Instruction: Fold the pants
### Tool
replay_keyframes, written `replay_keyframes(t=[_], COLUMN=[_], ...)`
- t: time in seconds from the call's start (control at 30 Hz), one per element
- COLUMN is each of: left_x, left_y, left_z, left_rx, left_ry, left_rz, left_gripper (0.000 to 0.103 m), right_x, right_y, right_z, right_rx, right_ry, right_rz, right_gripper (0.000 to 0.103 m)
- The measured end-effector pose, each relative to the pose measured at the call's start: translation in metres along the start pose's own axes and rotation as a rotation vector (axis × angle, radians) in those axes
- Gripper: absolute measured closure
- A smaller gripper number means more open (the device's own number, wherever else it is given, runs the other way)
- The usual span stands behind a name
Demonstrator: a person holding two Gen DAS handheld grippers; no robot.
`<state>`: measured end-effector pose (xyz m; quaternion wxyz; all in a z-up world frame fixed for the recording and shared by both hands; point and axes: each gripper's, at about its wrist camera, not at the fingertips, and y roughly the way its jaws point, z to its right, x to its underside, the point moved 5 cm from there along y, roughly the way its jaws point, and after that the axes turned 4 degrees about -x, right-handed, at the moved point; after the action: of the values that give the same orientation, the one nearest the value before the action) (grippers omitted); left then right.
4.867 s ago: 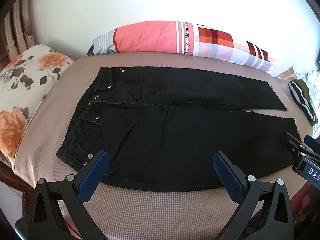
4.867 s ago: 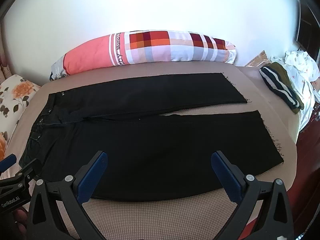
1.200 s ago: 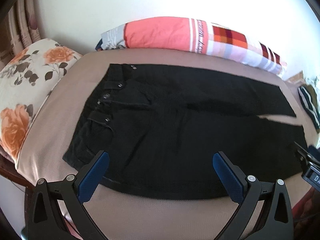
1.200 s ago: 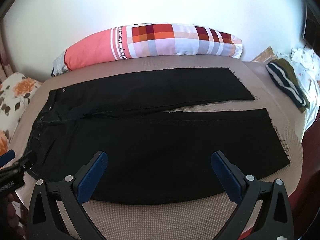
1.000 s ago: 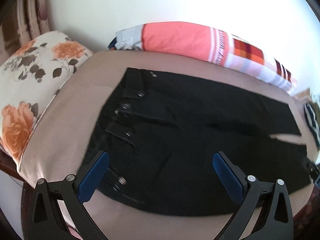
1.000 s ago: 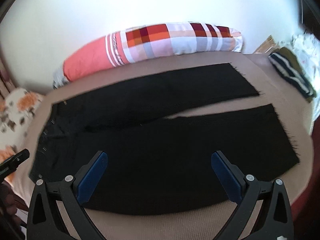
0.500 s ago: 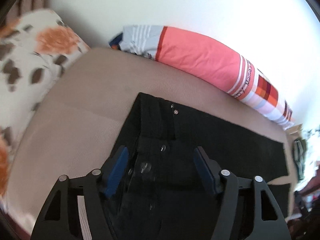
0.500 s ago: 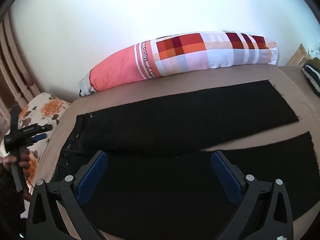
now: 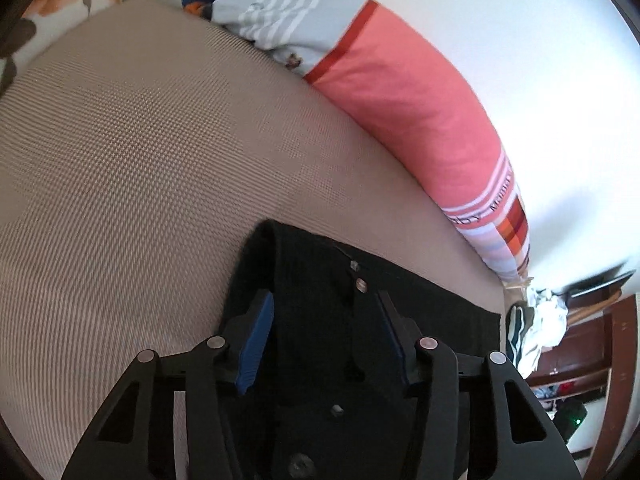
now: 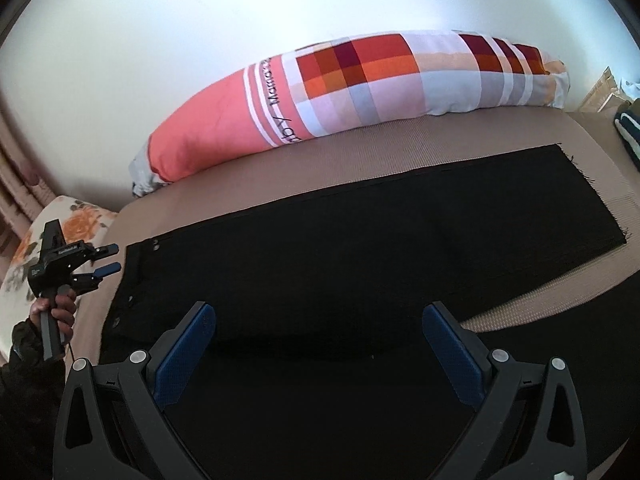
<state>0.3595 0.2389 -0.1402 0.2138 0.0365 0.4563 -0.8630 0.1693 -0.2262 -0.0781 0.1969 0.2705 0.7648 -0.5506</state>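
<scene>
Since the earlier frames, the left hand-held gripper (image 9: pixel 324 332) has travelled from the near edge of the black pants (image 10: pixel 360 248) to their waistband, and its jaws have just been closing, with waistband fabric between them. In the left wrist view the blue pads (image 9: pixel 256 340) are standing partly apart at lower centre, straddling the buttoned waistband; whether they are pressing the cloth cannot be told. The right hand-held gripper (image 10: pixel 320 344) is hovering with its jaws wide apart over the middle of the pants, nothing between them. The pants are lying flat on the tan bed (image 9: pixel 120 160), legs running toward the right of the frame. A long bolster pillow (image 10: pixel 360 88) is lying along the wall behind them.
</scene>
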Motion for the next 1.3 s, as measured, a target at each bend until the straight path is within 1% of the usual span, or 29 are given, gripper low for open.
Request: replay_keyframes(t=[0.03,0.1,0.13,0.23,0.33,0.4,0.5,0.67,0.77,0.8,0.87,0.9,1.0,1.17,1.23,1.3], left_x=[-0.003,-0.007,-0.008,-0.011,-0.012,-0.013,-0.017,-0.025,-0.027,-0.026,-0.025,-0.023,-0.018,-0.002,0.006,0.014], left_y=[0.003,0.009,0.01,0.015,0.02,0.026,0.035,0.056,0.065,0.066,0.062,0.057,0.033,-0.011,-0.024,-0.035], left_z=[-0.005,-0.01,-0.011,-0.008,0.0,0.007,0.007,0.012,0.014,0.014,0.017,0.02,0.033,0.068,0.076,0.08], left_rx=[-0.014,0.013,0.027,0.071,0.086,0.09,0.096,0.135,0.149,0.145,0.114,0.104,0.127,0.161,0.176,0.186], left_ry=[-0.005,-0.014,-0.012,0.008,0.028,0.055,0.069,0.031,0.012,0.005,0.02,0.038,0.076,0.204,0.231,0.25], left_rz=[-0.004,-0.016,-0.023,-0.045,-0.061,-0.072,-0.091,-0.111,-0.1,-0.09,-0.059,-0.04,0.011,0.092,0.107,0.118], left_gripper=[0.051,0.052,0.054,0.07,0.075,0.076,0.076,0.076,0.076,0.078,0.092,0.092,0.094,0.094,0.094,0.094], right_x=[-0.002,-0.006,-0.008,-0.013,-0.018,-0.023,-0.031,-0.044,-0.05,-0.053,-0.058,-0.062,-0.073,-0.09,-0.095,-0.1], right_y=[0.005,0.014,0.019,0.033,0.045,0.052,0.06,0.075,0.086,0.092,0.102,0.109,0.124,0.152,0.16,0.168], right_z=[0.0,-0.001,-0.002,-0.007,-0.011,-0.014,-0.018,-0.025,-0.028,-0.029,-0.032,-0.033,-0.041,-0.056,-0.064,-0.069], right_rx=[0.002,0.004,0.007,0.006,0.005,0.003,-0.005,-0.024,-0.059,-0.068,-0.074,-0.072,-0.108,-0.208,-0.253,-0.295], right_ry=[0.003,0.009,0.008,-0.012,-0.033,-0.045,-0.068,-0.105,-0.125,-0.142,-0.185,-0.215,-0.319,-0.547,-0.64,-0.704], right_rz=[-0.004,-0.01,-0.018,-0.028,-0.036,-0.035,-0.032,-0.034,-0.043,-0.051,-0.07,-0.085,-0.136,-0.26,-0.317,-0.374], right_gripper=[0.0,0.0,0.0,0.0,0.0,0.0,0.0,0.0,0.0,0.0,0.0,0.0,0.0,0.0,0.0,0.001])
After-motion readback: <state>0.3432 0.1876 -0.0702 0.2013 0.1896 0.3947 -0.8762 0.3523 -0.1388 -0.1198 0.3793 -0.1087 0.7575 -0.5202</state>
